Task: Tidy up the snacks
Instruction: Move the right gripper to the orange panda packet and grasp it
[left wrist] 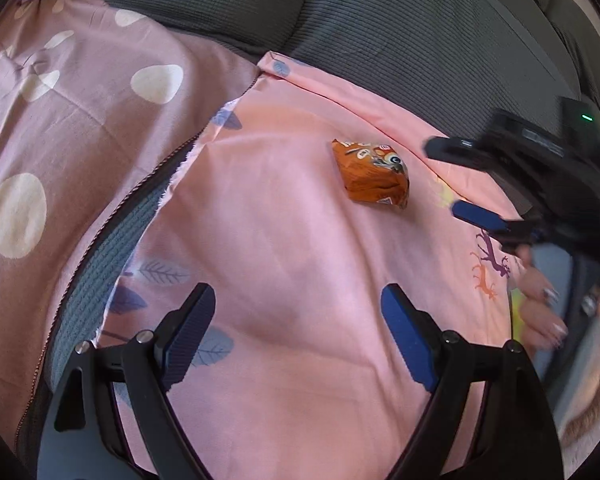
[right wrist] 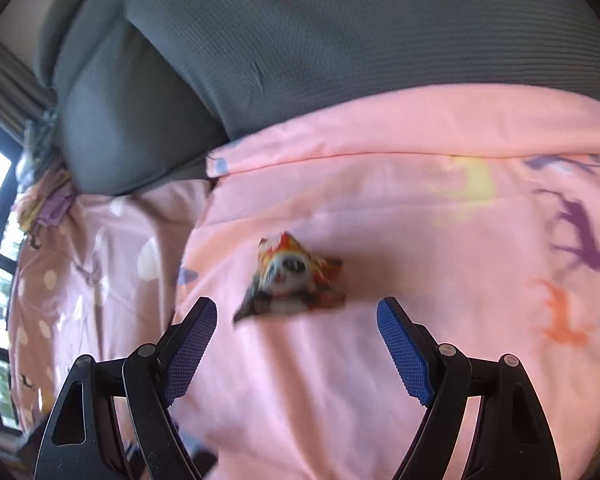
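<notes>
Right now the orange snack packet [right wrist: 290, 280] is lying on the pink sheet [right wrist: 380, 360] just ahead of the right tool [right wrist: 296, 344], slightly left of its centre line, long side running across the gap. That tool's pads are standing apart and empty. The left tool [left wrist: 298, 332], likewise spread with nothing between, is sitting farther back, so the right one is nearer.

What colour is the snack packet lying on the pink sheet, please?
Orange, with a printed cartoon face; the snack packet shows sharpest in the left wrist view.
</notes>
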Available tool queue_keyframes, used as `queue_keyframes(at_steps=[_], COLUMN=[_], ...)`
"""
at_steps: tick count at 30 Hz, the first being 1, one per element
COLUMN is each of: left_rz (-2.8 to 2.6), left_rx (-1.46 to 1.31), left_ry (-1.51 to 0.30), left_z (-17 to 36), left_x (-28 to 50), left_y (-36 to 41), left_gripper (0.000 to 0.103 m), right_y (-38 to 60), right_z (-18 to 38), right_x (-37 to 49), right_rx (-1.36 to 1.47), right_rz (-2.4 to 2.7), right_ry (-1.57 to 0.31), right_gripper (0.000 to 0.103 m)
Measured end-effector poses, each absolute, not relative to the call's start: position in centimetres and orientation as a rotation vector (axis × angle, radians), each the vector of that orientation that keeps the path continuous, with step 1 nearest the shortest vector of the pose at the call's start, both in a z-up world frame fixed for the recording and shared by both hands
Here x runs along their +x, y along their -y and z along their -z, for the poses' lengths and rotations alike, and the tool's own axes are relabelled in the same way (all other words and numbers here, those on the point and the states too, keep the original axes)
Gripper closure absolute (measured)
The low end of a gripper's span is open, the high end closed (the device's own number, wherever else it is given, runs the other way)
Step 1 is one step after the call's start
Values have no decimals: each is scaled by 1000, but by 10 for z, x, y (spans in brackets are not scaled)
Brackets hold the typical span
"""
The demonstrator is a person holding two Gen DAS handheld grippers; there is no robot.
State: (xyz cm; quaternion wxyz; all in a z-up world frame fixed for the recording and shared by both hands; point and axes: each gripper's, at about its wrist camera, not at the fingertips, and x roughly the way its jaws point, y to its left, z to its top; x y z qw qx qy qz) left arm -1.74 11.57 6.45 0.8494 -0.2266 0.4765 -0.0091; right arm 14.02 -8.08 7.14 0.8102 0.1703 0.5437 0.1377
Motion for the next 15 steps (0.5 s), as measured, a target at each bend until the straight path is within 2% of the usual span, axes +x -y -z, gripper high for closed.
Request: queue_keyframes(at_steps=[7,9,11,12,15], left_rz=[18,22,29,31,36], left_rx=[-498,-493,-497,-498,-488], left_ry=[-1025,-1026,-1022,-1020,-1020], left_z=[-59,-59,-59,-60,-59], left_x=[-13,-12,-12,-12,-11], left_y=[-120,-118,-118,-117,-115], left_gripper=[18,18,18,18,18], right_y=[41,37,38,41,51], right_z=[-29,-25,-21,-23,-34], right_x=[184,183,178,176,165], right_rx=[329,275,251,257,273], right_rz=[-315,-297,-286,-297,-297], right_ry=[-1266,-1257,-1243,-1229,-1203], right_gripper=[21,39,43,49,54])
